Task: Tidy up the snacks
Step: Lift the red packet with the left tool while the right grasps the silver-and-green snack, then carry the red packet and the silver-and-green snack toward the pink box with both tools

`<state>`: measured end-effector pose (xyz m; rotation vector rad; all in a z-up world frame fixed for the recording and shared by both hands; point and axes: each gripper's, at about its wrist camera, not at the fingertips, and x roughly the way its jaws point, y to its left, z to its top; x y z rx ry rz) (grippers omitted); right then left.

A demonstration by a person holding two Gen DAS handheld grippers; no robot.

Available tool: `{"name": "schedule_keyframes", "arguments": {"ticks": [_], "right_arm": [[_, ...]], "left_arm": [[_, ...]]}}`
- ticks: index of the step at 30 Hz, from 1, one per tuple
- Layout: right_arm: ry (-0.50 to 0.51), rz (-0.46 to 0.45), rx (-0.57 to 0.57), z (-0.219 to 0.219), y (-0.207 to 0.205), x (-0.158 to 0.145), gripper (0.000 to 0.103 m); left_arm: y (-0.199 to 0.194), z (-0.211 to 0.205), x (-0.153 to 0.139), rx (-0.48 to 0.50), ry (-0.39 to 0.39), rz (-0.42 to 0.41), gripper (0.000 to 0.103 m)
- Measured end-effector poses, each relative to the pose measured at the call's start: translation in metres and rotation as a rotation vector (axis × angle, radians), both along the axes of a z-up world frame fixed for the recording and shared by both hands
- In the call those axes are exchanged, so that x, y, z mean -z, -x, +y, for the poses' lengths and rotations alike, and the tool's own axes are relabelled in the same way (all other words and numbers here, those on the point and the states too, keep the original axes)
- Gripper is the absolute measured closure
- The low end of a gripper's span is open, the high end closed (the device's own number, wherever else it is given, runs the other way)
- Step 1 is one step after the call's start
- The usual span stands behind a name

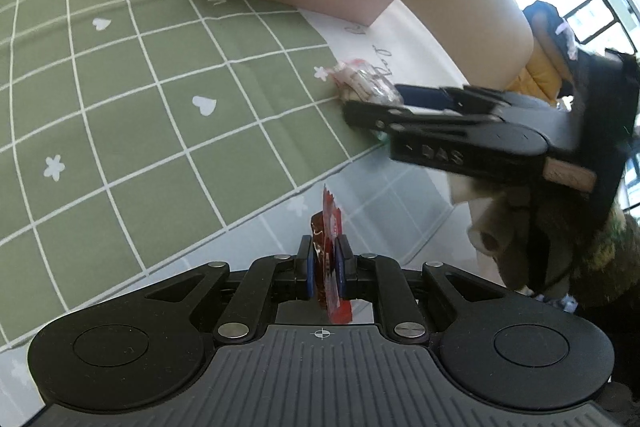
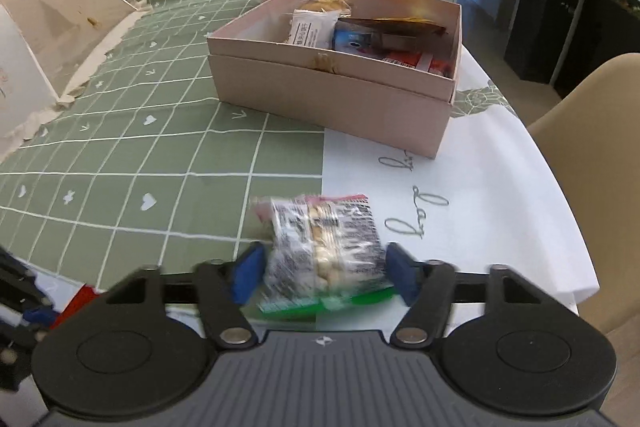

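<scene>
Straddling a clear biscuit packet (image 2: 324, 247) near the table edge, my right gripper (image 2: 325, 269) is standing with its jaws spread, not yet pinching; I am judging it best to close squarely on the packet's middle. My left gripper (image 1: 325, 261) is clamping a red sachet (image 1: 329, 251) upright. Ahead, the pink box (image 2: 336, 91) is waiting, half filled. Blur is smearing the packet's print, and its near end is hidden.
</scene>
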<state>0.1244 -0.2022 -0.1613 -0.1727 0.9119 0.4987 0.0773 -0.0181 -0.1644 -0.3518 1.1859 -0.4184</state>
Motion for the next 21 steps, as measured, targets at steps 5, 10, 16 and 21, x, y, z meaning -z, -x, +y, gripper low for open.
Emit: {"name": "schedule_keyframes", "arguments": {"ticks": [5, 10, 16, 21], "right_arm": [[0.027, -0.004, 0.008, -0.007, 0.022, -0.006, 0.045], [0.057, 0.012, 0.027, -0.014, 0.046, -0.003, 0.044], [0.031, 0.010, 0.092, -0.020, 0.058, 0.000, 0.033], [0.022, -0.017, 0.128, -0.022, 0.064, 0.005, 0.024]], "left_arm": [[-0.002, 0.004, 0.004, -0.010, 0.032, 0.014, 0.089], [-0.004, 0.008, 0.004, -0.026, 0.035, 0.010, 0.089], [-0.007, 0.008, -0.017, -0.002, -0.110, -0.091, 0.090], [-0.005, -0.011, -0.019, 0.100, -0.218, -0.117, 0.089]]}}
